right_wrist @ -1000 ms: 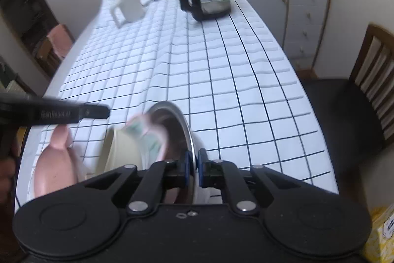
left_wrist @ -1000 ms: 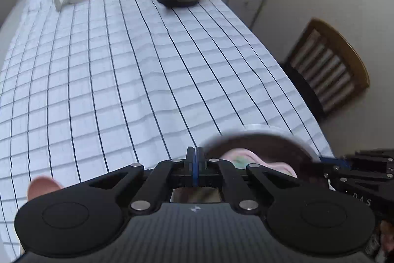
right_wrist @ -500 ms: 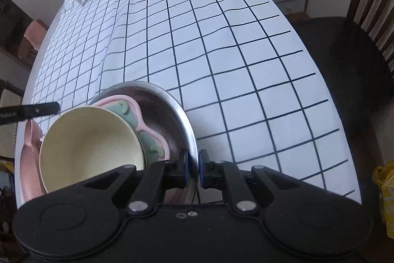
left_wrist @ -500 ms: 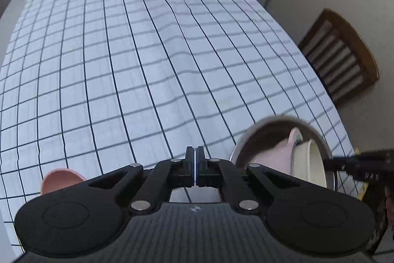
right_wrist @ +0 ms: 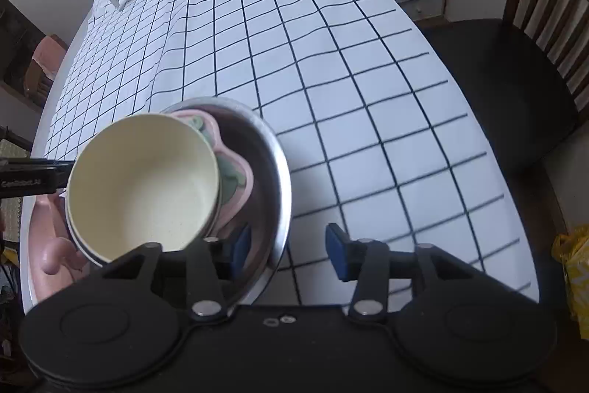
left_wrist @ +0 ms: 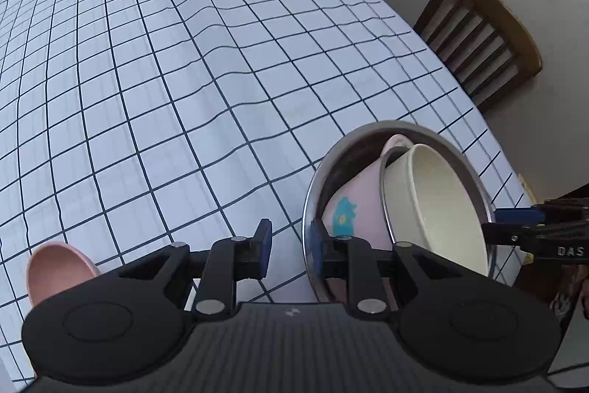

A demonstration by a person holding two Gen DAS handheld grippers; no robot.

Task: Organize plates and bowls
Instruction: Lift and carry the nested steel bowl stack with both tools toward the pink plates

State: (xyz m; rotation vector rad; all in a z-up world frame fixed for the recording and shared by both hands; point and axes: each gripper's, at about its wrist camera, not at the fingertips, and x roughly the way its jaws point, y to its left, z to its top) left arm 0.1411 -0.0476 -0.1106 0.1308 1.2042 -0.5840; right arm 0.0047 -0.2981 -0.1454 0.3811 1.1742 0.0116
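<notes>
My table (left_wrist: pixel 221 61), under its checked cloth, carries everything, and the stack sits close to its near edge, which is the first worry: a nudge toward me could push it off.

The steel bowl (right_wrist: pixel 272 172) is the biggest piece. It holds a pink dish (right_wrist: pixel 239 179) and, on top, a cream bowl (right_wrist: pixel 143 179) that sits tilted rather than nested flat. My right tongs (right_wrist: pixel 287 249) are spread wide and grip nothing, but the steel rim stands between the two fingers, with one blue pad inside the bowl. If I pull back without lifting clear, I judge that pad would catch the rim and drag or tip the whole stack.

My left tongs (left_wrist: pixel 289 245) are also parted and empty, with their right pad touching or nearly touching the steel bowl's outer wall; I cannot tell which. A sideways push there could shove the bowl toward the table edge.

The cream bowl looks the least settled. Leaning as it does, it could slide or rock out if the steel bowl is jolted.

A small pink bowl (left_wrist: pixel 55 267) lies apart at the near left, just beside my left tongs, not yet stacked. Swinging left carelessly could knock it off.
</notes>
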